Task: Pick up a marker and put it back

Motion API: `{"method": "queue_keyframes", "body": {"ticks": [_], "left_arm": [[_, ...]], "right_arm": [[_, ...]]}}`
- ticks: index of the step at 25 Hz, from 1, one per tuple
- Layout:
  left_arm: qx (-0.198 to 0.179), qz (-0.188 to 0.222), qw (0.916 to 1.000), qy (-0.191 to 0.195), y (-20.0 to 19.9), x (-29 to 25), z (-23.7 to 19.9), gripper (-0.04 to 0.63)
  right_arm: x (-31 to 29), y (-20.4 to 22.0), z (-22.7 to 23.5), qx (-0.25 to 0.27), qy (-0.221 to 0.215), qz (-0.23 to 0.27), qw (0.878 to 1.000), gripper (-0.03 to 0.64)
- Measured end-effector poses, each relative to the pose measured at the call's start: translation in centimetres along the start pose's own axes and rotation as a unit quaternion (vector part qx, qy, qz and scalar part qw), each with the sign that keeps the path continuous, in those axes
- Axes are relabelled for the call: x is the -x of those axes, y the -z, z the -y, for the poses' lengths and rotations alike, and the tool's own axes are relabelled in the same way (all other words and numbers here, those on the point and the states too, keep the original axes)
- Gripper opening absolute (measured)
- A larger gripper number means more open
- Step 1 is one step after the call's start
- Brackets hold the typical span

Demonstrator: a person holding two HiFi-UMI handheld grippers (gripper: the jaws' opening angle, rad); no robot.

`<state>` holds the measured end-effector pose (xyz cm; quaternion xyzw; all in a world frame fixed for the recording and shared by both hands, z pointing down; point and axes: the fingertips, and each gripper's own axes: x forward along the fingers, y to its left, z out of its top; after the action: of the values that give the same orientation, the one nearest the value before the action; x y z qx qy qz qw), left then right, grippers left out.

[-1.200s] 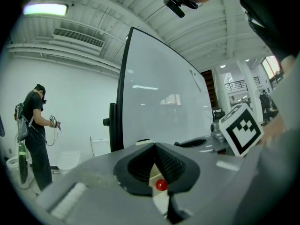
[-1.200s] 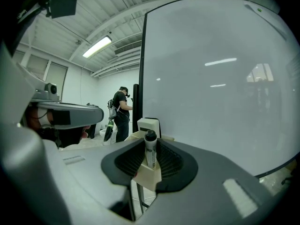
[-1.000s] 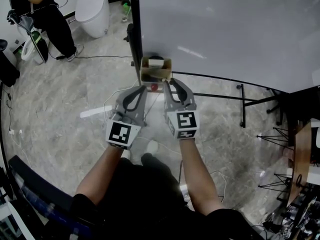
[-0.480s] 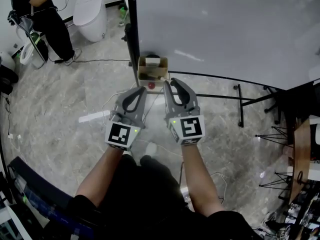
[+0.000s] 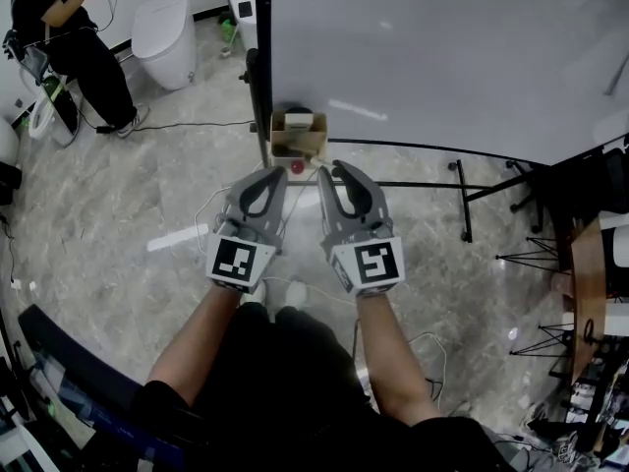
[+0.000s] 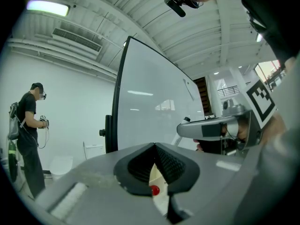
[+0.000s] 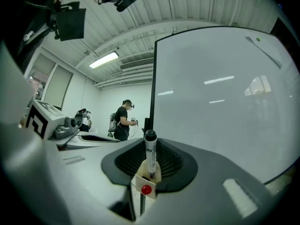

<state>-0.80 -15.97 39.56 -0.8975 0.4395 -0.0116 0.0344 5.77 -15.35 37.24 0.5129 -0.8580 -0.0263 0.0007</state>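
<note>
While the left gripper [image 5: 278, 173] holds its place, the right gripper [image 5: 329, 169] has drawn back from the cardboard box [image 5: 298, 147] fixed at the lower corner of the whiteboard [image 5: 442, 57]. A second ago its tips sat against the box's near right corner; now a strip of stone-patterned floor [image 5: 118, 224] shows between them. The marker [image 7: 150, 154], white-barrelled with a black cap, appears to have come away with it. In the right gripper view it stands upright between the fingers [image 7: 174, 162], which are closed on its barrel, cap uppermost. Its lower end lines up over the box and the red dot [image 7: 146, 190] at the box's front. That suggests the pick-up half of the job is done and the marker is clear of its holder, with the return still to come. The left gripper's fingers [image 6: 177, 165] are pressed together at the tips with nothing between them; only the box and the red dot show through the gap behind. Both bare forearms [image 5: 388, 352] reach forward side by side. The grippers sit near each other without touching, their tagged cubes [image 5: 366, 264] facing up. Both point at the box, the right one angled slightly inward toward it.
</note>
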Motion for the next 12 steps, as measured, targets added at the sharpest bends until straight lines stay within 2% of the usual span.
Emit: {"method": "queue_keyframes", "body": {"ticks": [8, 12], "left_arm": [[0.008, 0.007, 0.9991, 0.042, -0.8, 0.8, 0.0, 0.003], [-0.004, 0.009, 0.9972, 0.074, -1.3, 1.2, 0.3, 0.003]], "right_arm": [[1.5, -2.4, -2.1, 0.017, 0.027, 0.017, 0.999, 0.080], [2.7, -3.4, -2.9, 0.026, 0.044, 0.024, 0.998, 0.080]]}}
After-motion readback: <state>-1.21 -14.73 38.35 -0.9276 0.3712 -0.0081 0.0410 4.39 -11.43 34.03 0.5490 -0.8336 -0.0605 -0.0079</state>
